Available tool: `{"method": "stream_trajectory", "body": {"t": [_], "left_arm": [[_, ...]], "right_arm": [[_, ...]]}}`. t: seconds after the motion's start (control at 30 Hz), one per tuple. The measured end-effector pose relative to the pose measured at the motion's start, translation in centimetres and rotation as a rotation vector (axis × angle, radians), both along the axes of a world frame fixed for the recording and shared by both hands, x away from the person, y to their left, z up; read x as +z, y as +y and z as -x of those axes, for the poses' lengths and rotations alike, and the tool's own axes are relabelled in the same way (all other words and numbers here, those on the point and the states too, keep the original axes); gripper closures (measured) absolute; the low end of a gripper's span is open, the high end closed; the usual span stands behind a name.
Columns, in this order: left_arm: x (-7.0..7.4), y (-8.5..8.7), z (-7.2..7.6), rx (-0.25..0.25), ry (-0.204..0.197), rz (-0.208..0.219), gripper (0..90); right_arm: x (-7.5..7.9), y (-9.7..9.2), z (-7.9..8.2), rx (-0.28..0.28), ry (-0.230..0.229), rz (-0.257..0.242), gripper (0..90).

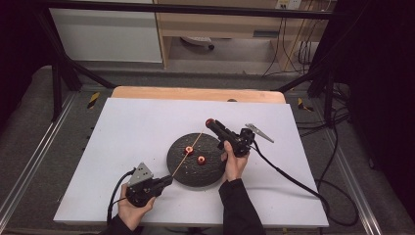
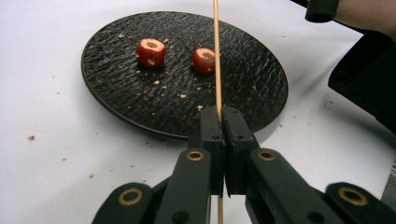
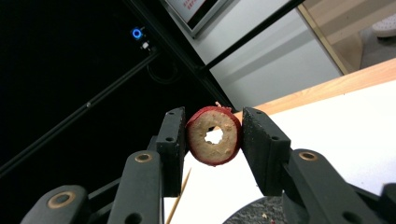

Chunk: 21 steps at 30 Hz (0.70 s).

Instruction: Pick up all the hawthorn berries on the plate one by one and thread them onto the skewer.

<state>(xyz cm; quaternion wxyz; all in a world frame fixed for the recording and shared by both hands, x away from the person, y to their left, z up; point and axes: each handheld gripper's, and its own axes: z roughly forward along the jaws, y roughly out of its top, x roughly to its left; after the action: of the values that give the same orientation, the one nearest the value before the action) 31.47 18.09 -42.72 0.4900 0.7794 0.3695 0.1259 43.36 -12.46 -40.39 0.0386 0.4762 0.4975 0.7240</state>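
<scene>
Your left claw (image 1: 166,181) is clamped on a wooden skewer (image 1: 186,155), which runs ahead of it over the black plate (image 1: 211,172) past two cored red fruits (image 2: 151,52). Your right claw (image 1: 211,122), raised beyond the plate above the desk (image 1: 137,127), grips a third cored fruit (image 3: 214,135).

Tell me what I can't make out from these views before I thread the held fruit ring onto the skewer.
- Skewer tip: cut off by the top edge in the left gripper view; too thin to trace in the high view.
- Ring in the right gripper: its back face is turned away.
- Two pieces on the plate: their undersides are hidden.
- Left gripper: the skewer's rear end is cut off by the bottom edge.
</scene>
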Motion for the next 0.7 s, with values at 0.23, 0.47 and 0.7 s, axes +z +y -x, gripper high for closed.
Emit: {"method": "stream_trajectory", "body": {"t": [0.23,0.47,0.7], "left_arm": [[0.4,-1.1,-0.4,0.006,0.002,0.014,88.1],[0.7,-1.6,-0.5,0.008,-0.004,0.021,88.1],[0.6,-1.6,-0.5,0.011,-0.002,0.023,88.1]], "right_arm": [[0.0,-0.1,-0.2,-0.012,-0.006,-0.045,61.3],[0.2,-0.1,-0.2,-0.018,-0.021,-0.059,61.4],[0.2,-0.1,-0.2,-0.021,-0.023,-0.064,61.4]]}}
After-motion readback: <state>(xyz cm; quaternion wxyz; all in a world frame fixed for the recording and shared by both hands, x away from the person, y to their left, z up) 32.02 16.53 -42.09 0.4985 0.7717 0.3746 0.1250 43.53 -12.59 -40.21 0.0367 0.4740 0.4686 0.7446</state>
